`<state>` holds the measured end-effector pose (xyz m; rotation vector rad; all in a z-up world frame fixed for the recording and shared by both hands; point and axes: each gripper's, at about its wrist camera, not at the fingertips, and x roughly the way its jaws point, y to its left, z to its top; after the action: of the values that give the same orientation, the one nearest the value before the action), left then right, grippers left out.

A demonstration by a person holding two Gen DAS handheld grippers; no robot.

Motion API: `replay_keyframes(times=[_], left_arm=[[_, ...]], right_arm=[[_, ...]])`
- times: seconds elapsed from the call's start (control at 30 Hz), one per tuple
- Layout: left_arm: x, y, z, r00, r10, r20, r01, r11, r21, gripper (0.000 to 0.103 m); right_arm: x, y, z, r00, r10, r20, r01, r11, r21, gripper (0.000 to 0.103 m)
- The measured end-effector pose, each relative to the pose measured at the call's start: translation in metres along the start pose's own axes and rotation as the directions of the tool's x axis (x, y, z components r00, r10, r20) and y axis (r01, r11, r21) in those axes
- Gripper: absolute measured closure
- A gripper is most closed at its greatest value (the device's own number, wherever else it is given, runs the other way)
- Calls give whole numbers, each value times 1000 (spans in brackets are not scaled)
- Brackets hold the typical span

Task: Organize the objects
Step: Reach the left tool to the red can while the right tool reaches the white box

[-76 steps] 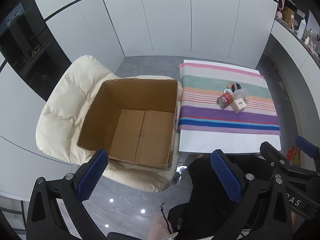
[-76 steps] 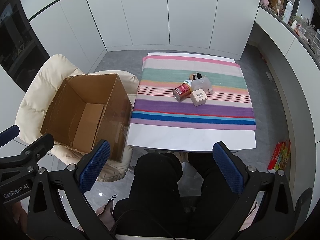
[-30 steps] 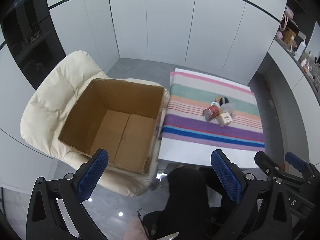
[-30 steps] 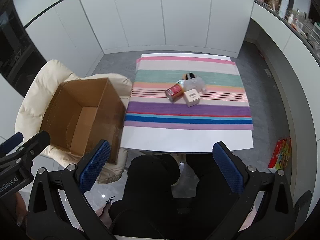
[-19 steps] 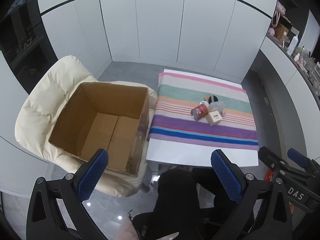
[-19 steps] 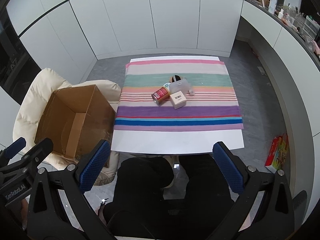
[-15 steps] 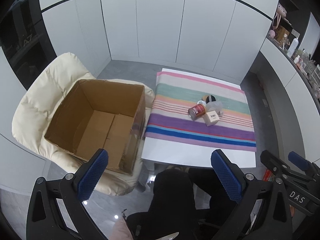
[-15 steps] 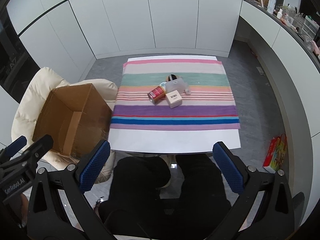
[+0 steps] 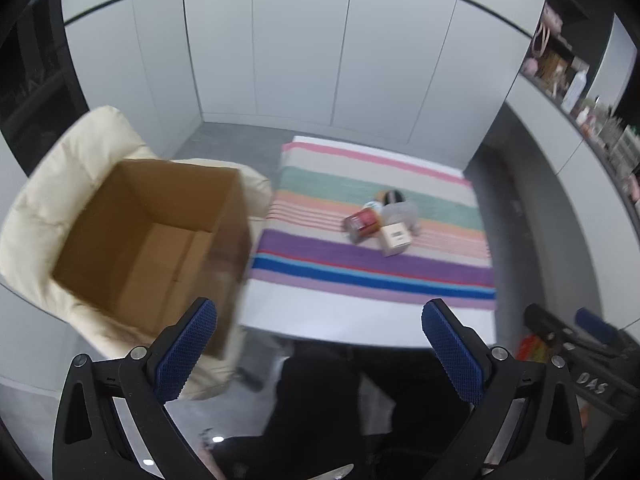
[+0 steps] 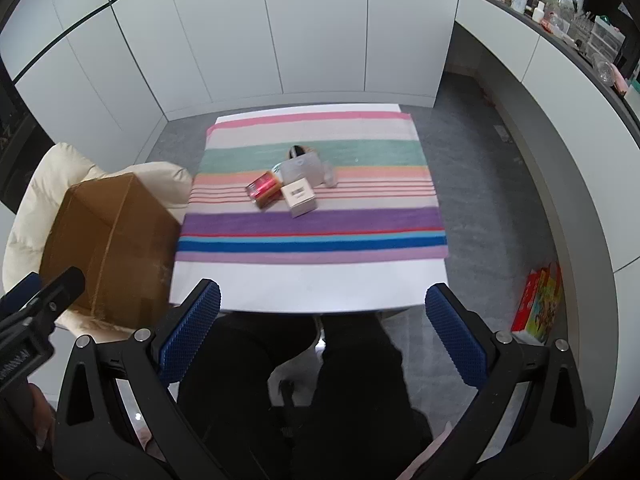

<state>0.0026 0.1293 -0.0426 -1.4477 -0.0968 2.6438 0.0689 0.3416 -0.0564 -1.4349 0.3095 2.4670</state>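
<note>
Two grippers are held high above the scene, both with fingers spread wide and nothing between them. The left gripper shows blue textured pads on black arms; the right gripper is set the same way. Each gripper's body appears at the edge of the other's view.

A white table carries a striped cloth that covers most of its top, leaving a bare strip along the near edge. Four items are clustered near the middle of the cloth, touching or just beside one another: a red can lying on its side, a small white box with a barcode label, a clear plastic container behind the box, and a round dark item at the far side, too small to identify.

An open cardboard box, with nothing visible inside, sits on a cream padded chair just left of the table. The person's dark-clothed legs are below the near table edge. A colourful package lies on the grey floor to the right of the table.
</note>
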Motion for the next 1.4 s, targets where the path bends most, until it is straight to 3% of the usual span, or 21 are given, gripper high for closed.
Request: replay_keyframes(times=[0.23,0.33,0.43,0.6,0.67,0.73,0.8,1.0,1.13,1.3,1.33,1.4], left_arm=[[39,-8,10,999,-25,37,25,999,-19,0],[69,-15,18,996,79,35,-79,997,-3,0],[104,-31,27,990,134,44,-137,988,69,0],[177,-67,38,965,248,91,-264,922,283,0],[218,-75,40,977,210,32,-207,913,352,0],[247,-73,41,986,166,-22,-147,923,354,0],[280,-68,40,990,113,-89,-75,934,350,0],[340,-55,46,992,53,-114,-15,951,308,0],[361,-44,55,991,-1,-137,37,965,259,0],[375,-47,62,990,-11,-142,53,954,296,0],[376,-49,62,989,-17,-148,62,950,307,0],[380,-53,61,988,-24,-152,73,943,323,0]], right_arm=[[38,-22,9,998,-40,41,40,999,5,0],[57,-26,14,993,-62,97,63,998,-9,0],[87,-24,22,993,-26,112,36,996,-84,0],[136,-11,22,984,14,175,22,979,-200,0],[158,-4,22,981,-13,191,60,969,-239,0],[187,5,23,980,-61,189,114,951,-287,0],[211,10,22,982,-56,181,113,940,-322,0],[285,17,24,992,95,78,-61,932,-356,0],[323,28,27,990,134,42,-110,927,-359,0],[364,44,41,990,134,39,-113,932,-344,0],[371,46,44,990,133,36,-113,934,-339,2],[380,49,48,992,116,56,-90,938,-336,35]])
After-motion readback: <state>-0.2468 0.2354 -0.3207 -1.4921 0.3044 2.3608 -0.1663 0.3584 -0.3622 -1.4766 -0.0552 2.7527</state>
